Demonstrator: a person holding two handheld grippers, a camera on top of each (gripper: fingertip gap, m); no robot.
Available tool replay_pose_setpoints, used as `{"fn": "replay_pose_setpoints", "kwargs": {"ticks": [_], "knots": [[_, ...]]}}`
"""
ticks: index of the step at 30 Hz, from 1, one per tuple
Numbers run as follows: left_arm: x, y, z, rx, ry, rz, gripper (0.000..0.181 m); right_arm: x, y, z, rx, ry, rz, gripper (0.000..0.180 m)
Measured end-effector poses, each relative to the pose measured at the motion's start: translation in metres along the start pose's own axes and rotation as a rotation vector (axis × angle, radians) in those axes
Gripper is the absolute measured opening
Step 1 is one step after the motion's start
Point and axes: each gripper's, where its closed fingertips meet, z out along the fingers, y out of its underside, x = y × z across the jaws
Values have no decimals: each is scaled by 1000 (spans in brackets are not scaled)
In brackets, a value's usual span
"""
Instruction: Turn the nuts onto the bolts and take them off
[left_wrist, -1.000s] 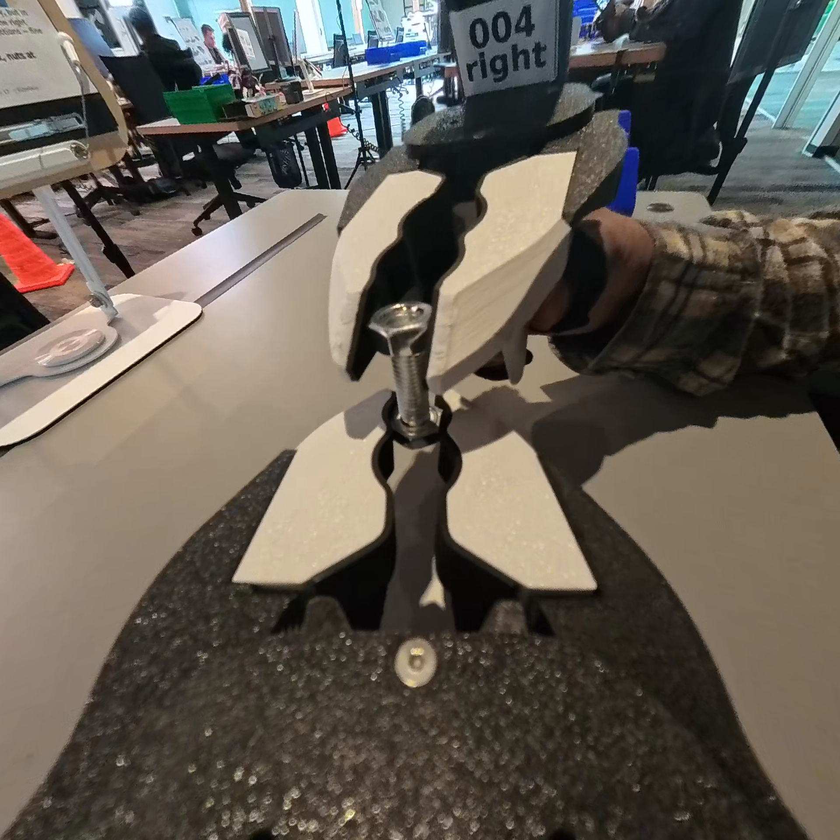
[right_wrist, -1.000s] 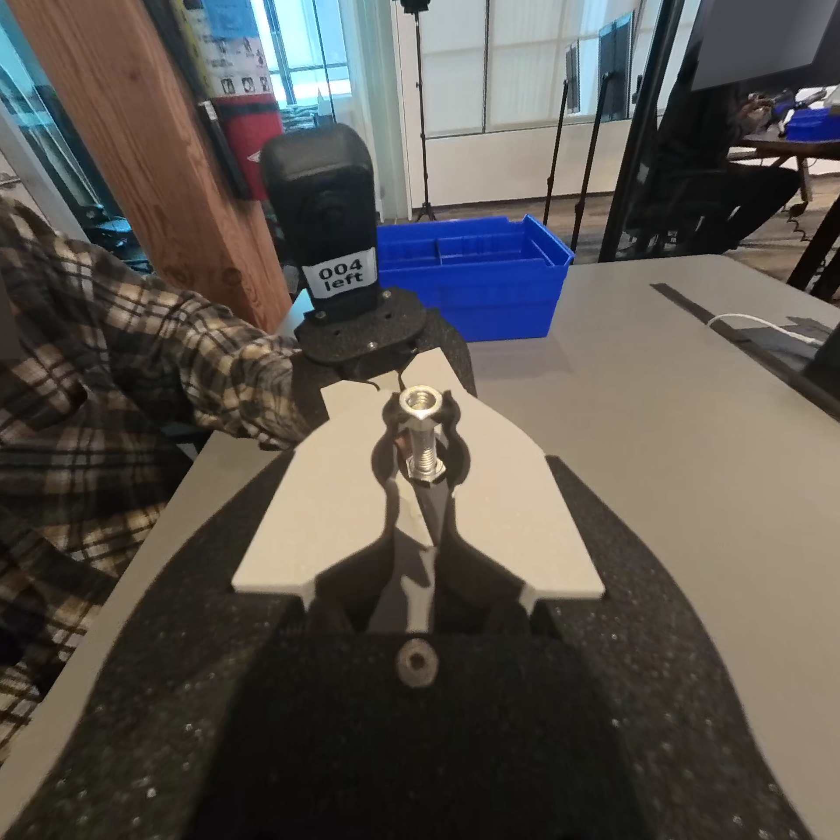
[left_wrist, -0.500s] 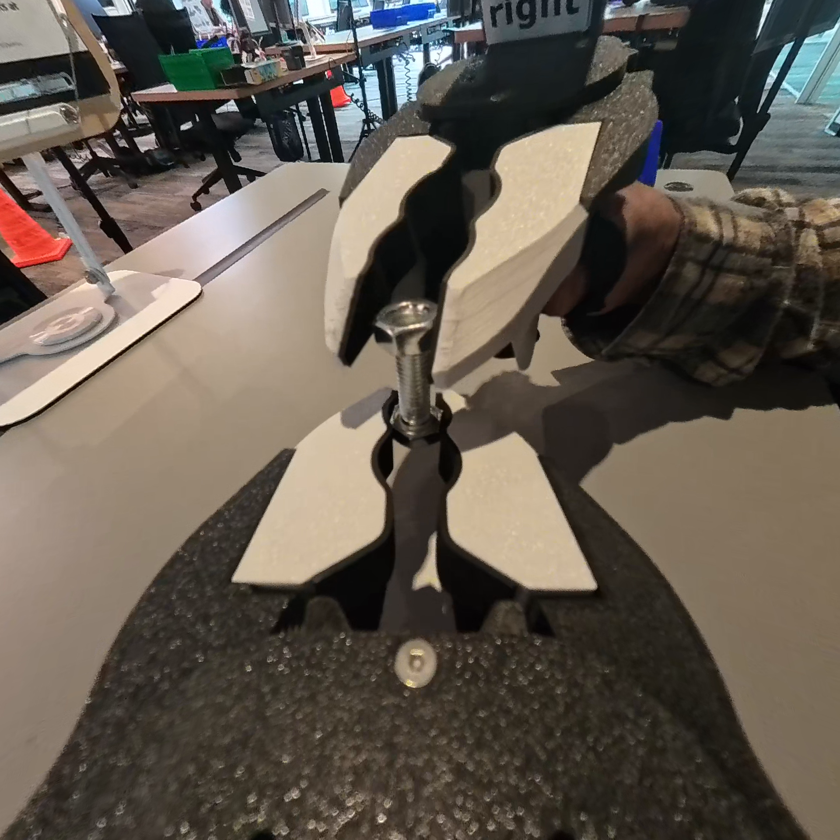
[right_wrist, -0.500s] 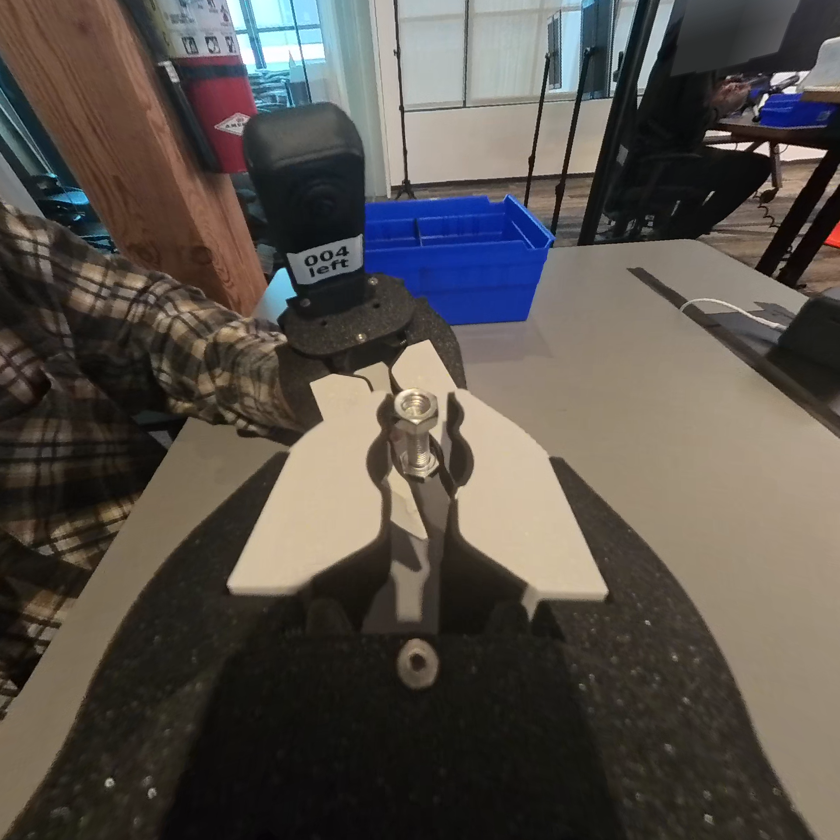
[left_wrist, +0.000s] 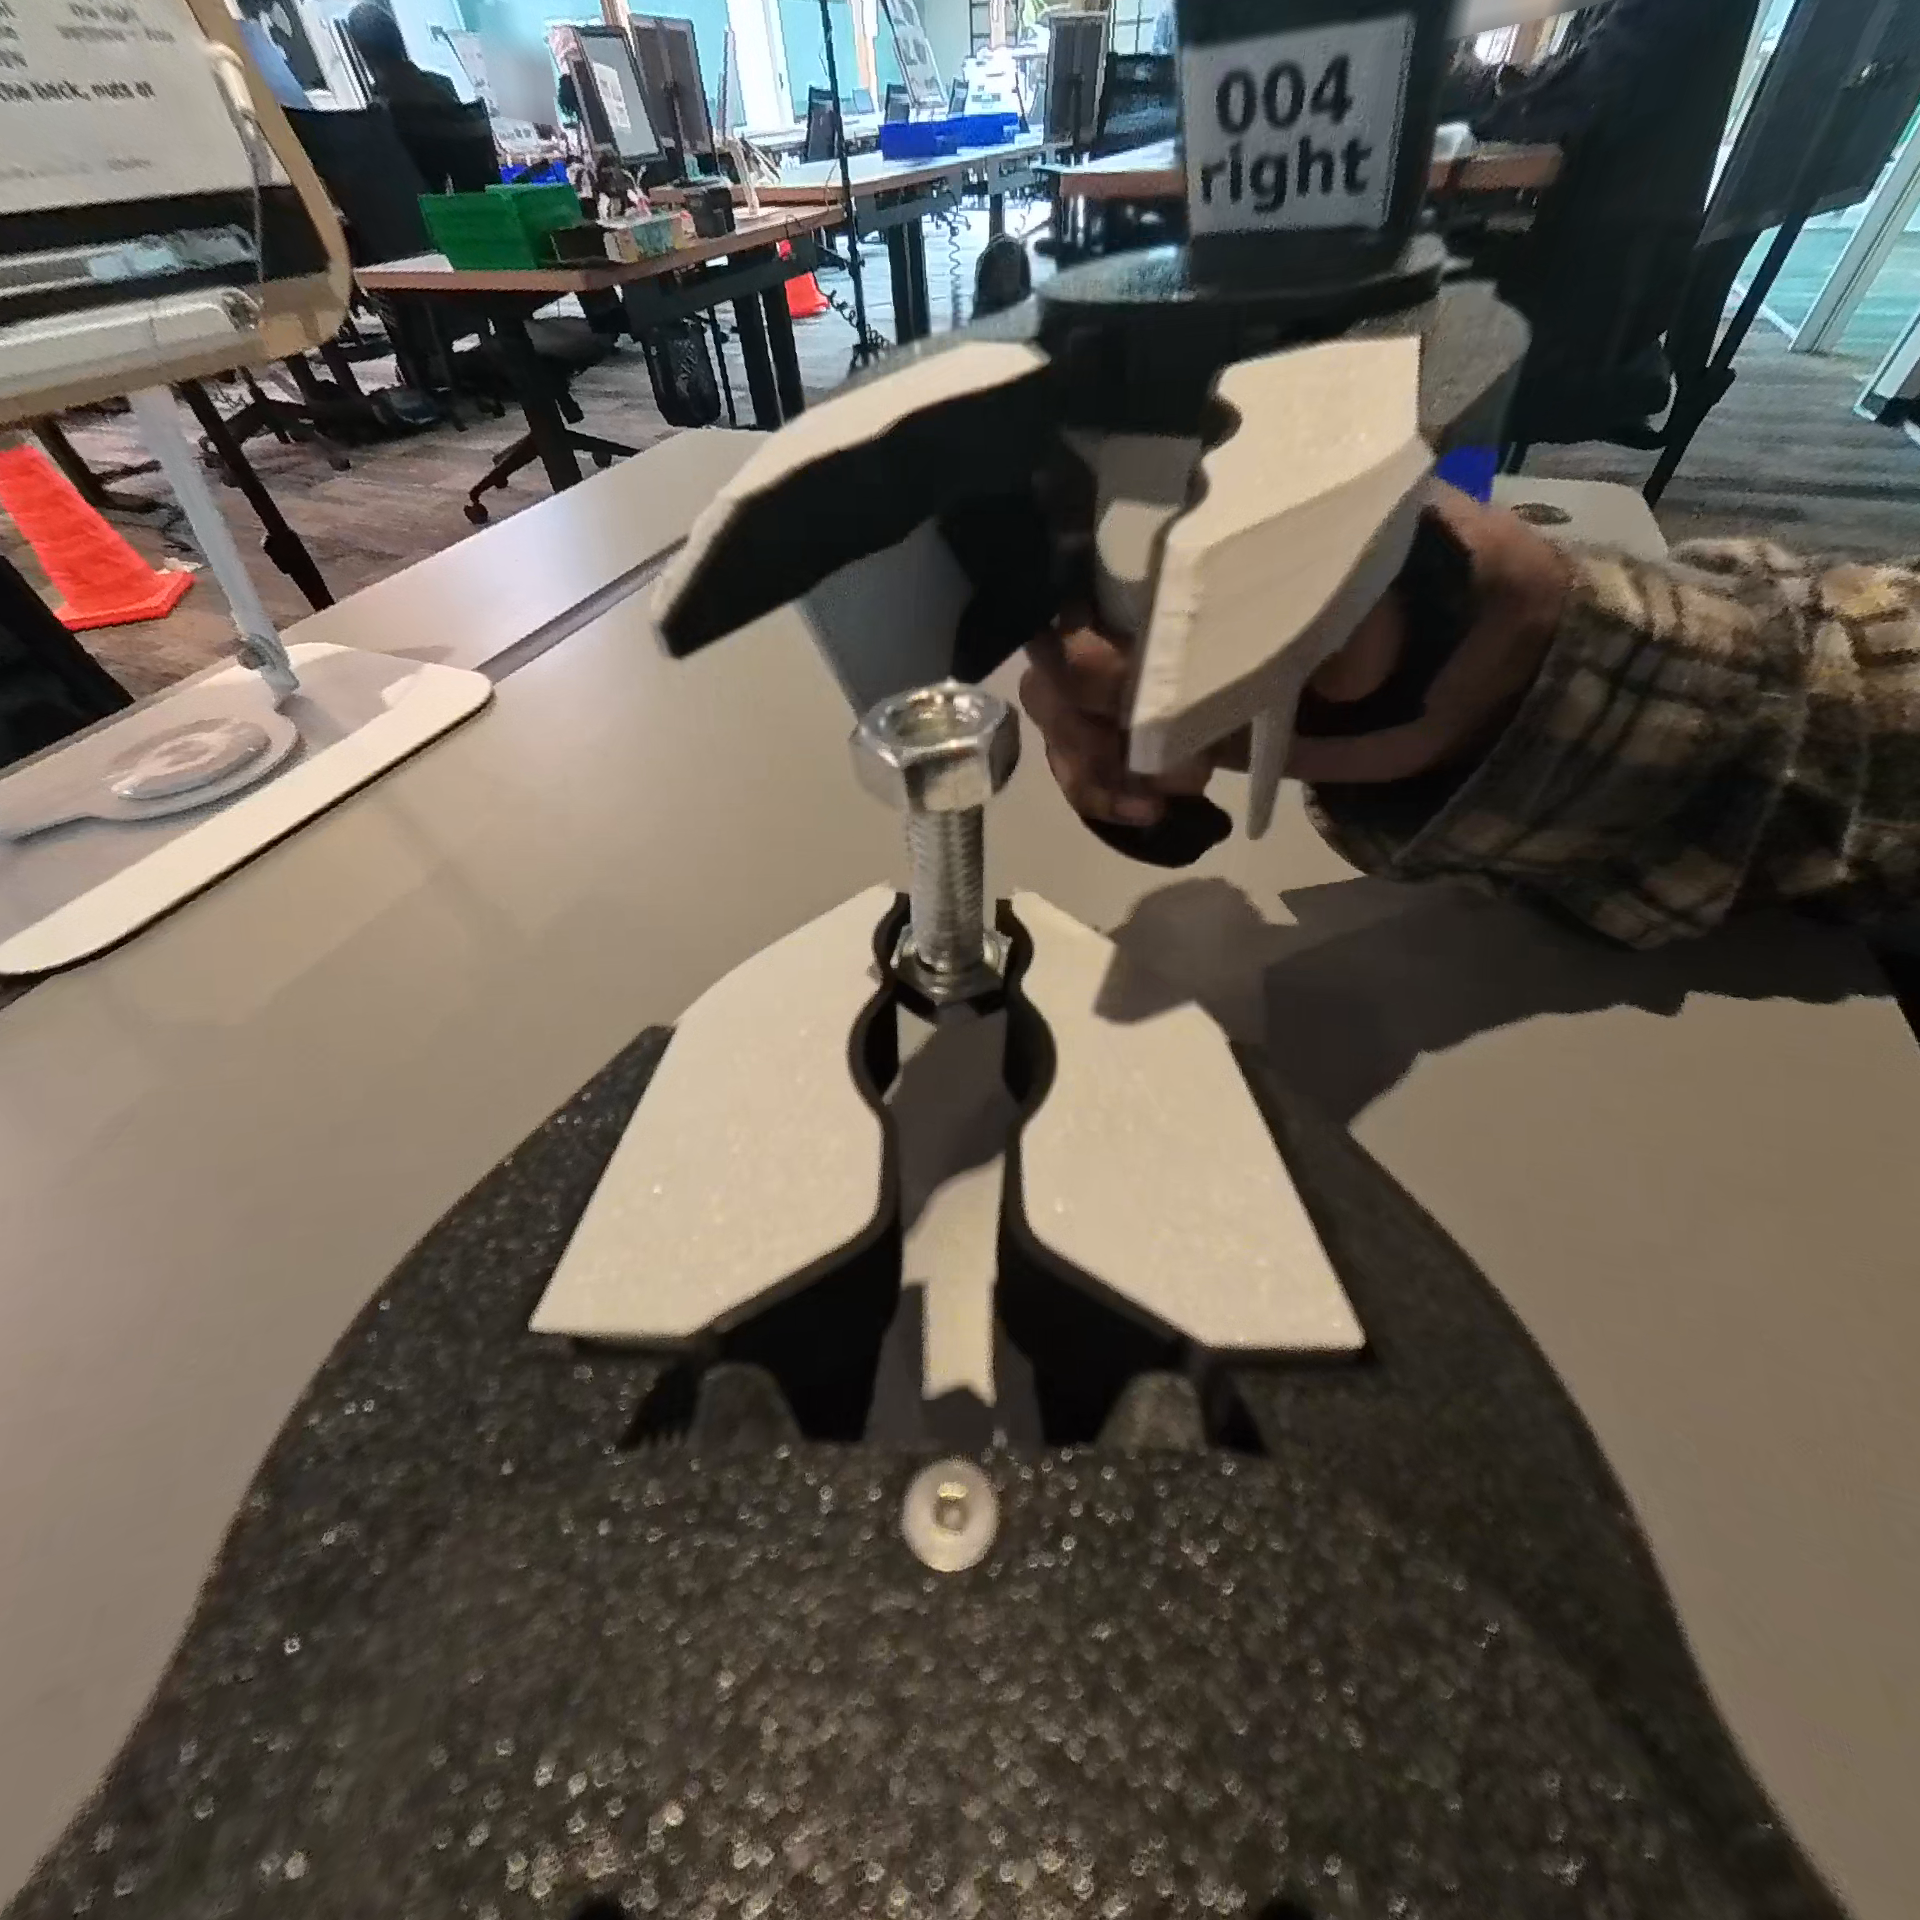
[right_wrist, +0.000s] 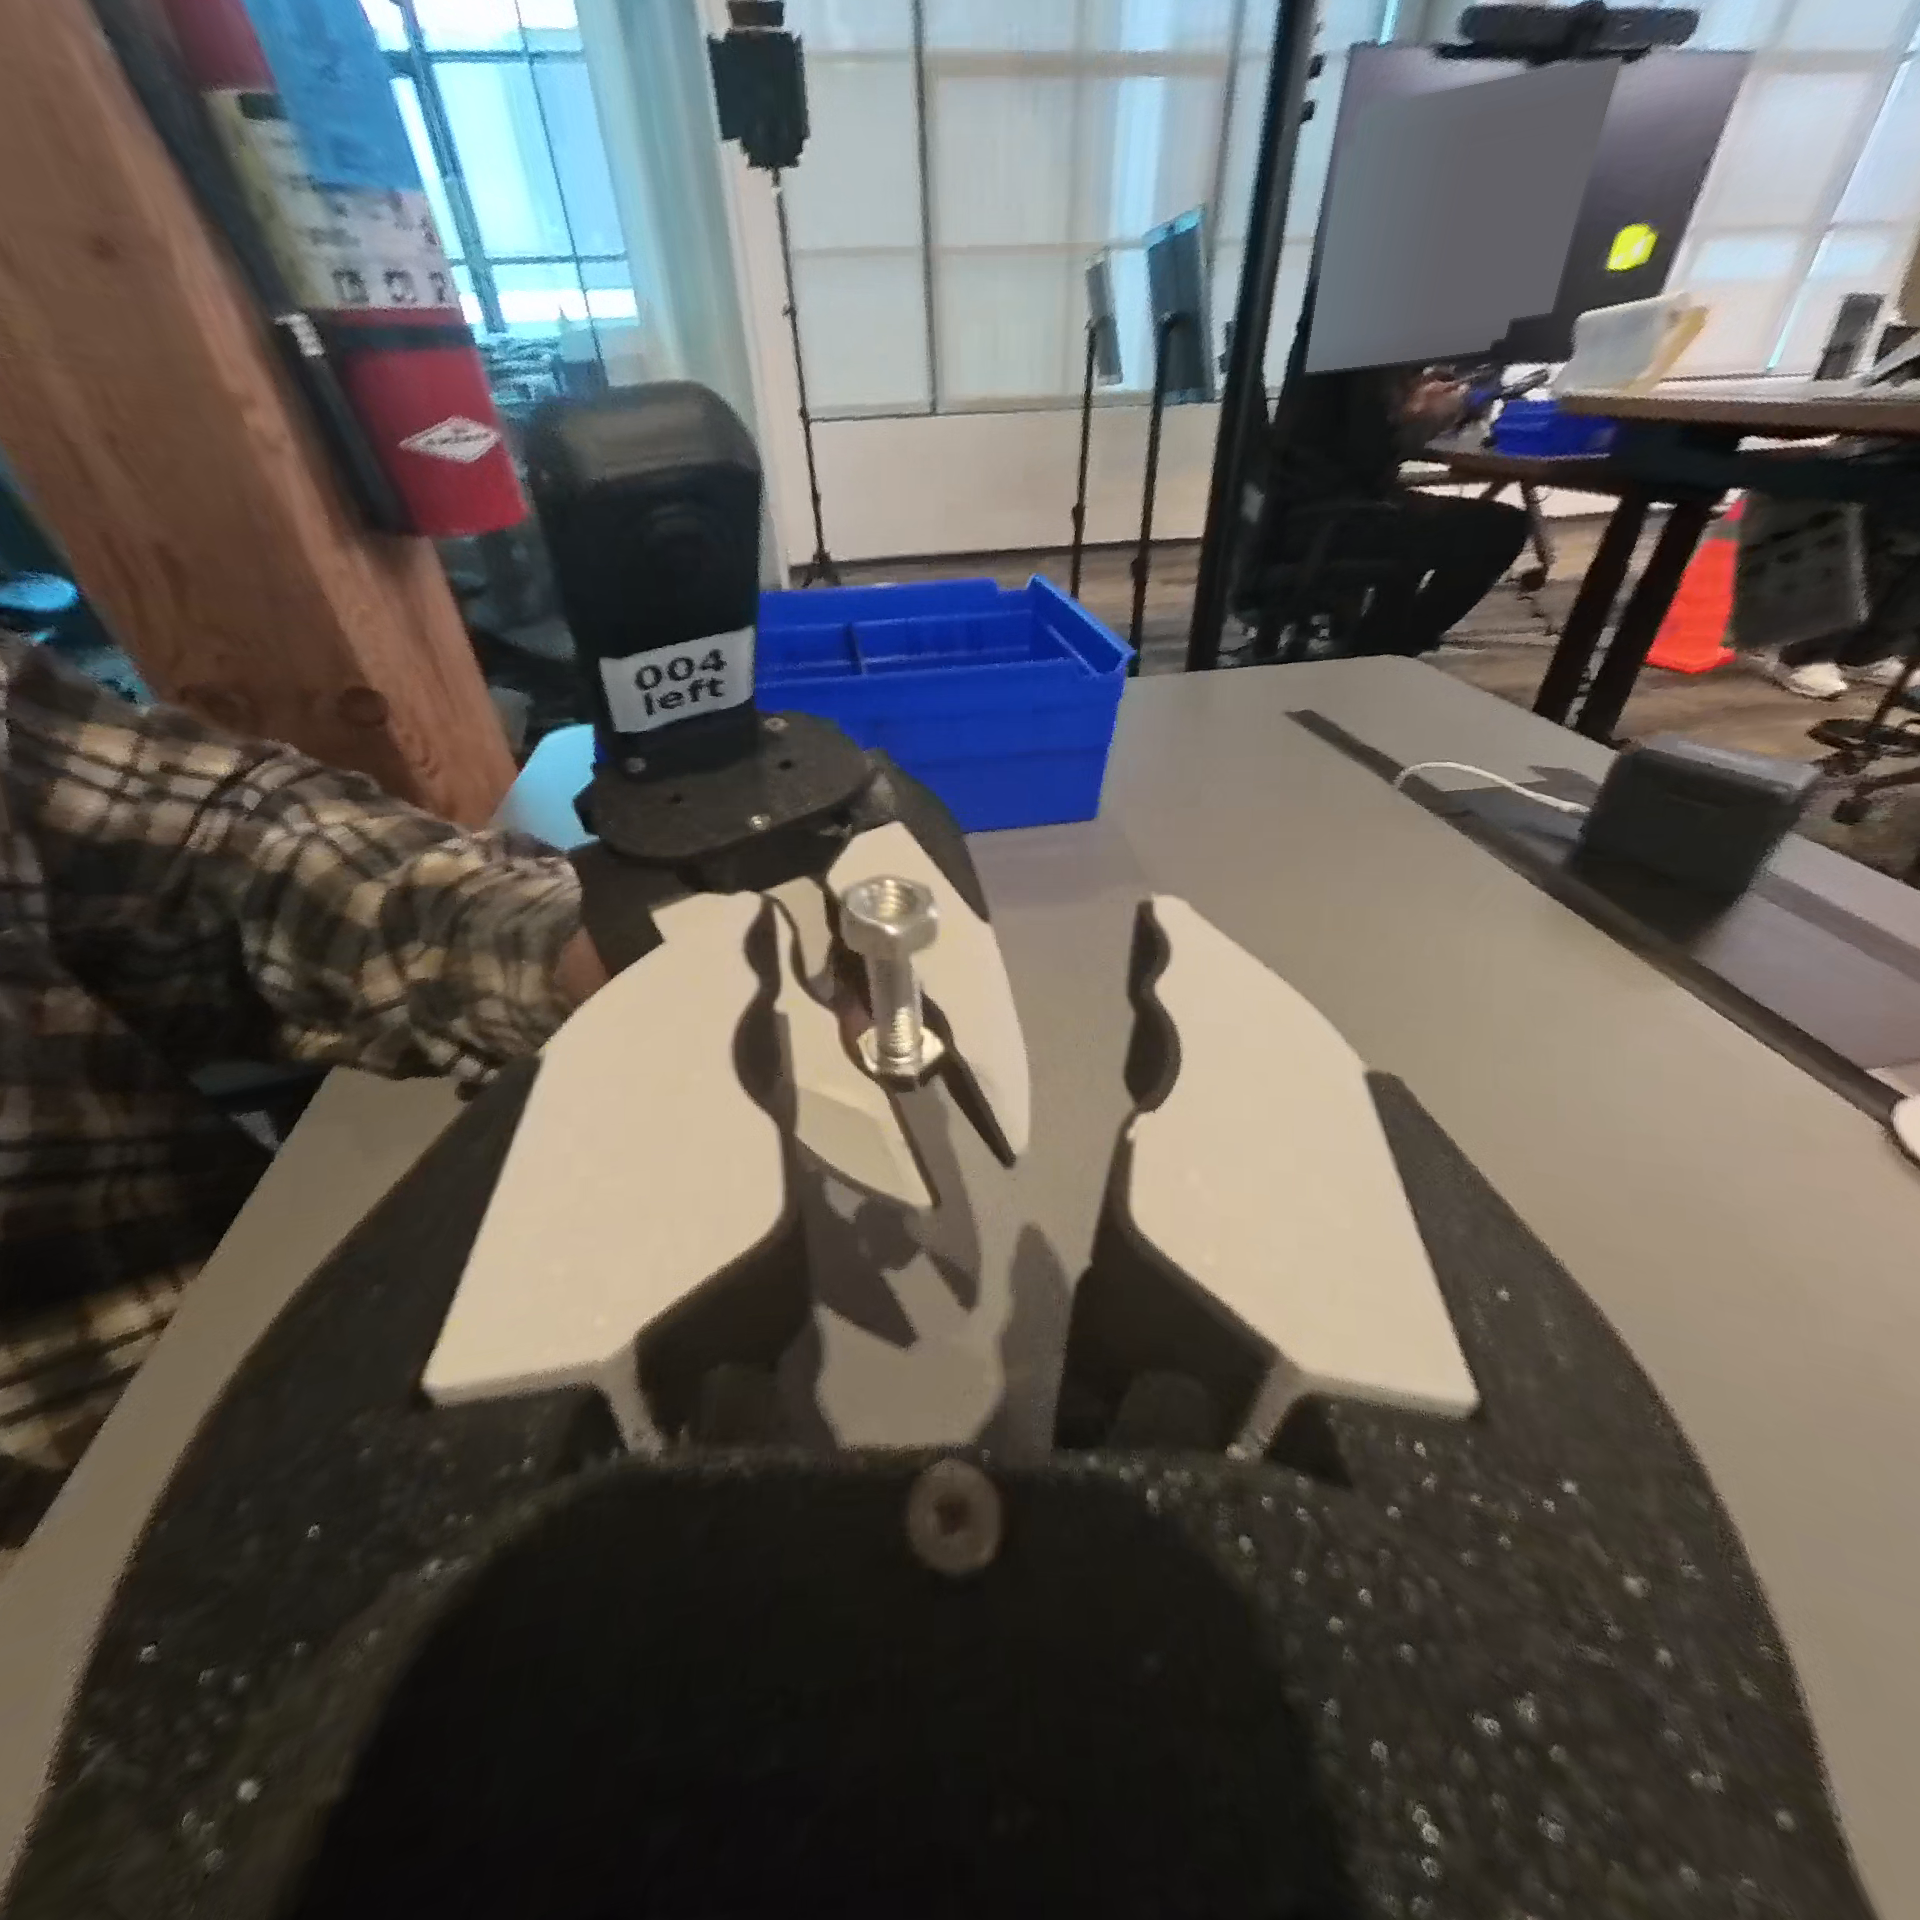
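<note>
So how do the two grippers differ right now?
The left gripper is shut on the silver steel bolt, gripping its lower end; the right gripper is open and holds nothing. The left sits below the bolt; the right is raised clear of the nut-topped end. Both have white fingers.

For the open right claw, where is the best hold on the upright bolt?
Probably the silver hexagonal head atop the threaded steel bolt: its flat sides suit the two fingers. Come from above, since the left claw clamps the nut at the bottom.
</note>
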Motion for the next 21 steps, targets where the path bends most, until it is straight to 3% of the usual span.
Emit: {"fn": "replay_pose_setpoints", "kwargs": {"ticks": [21], "knots": [[4, -13, -6, 74, 2, 31, 15, 4, -12, -5, 76, -27, 38, 60]]}}
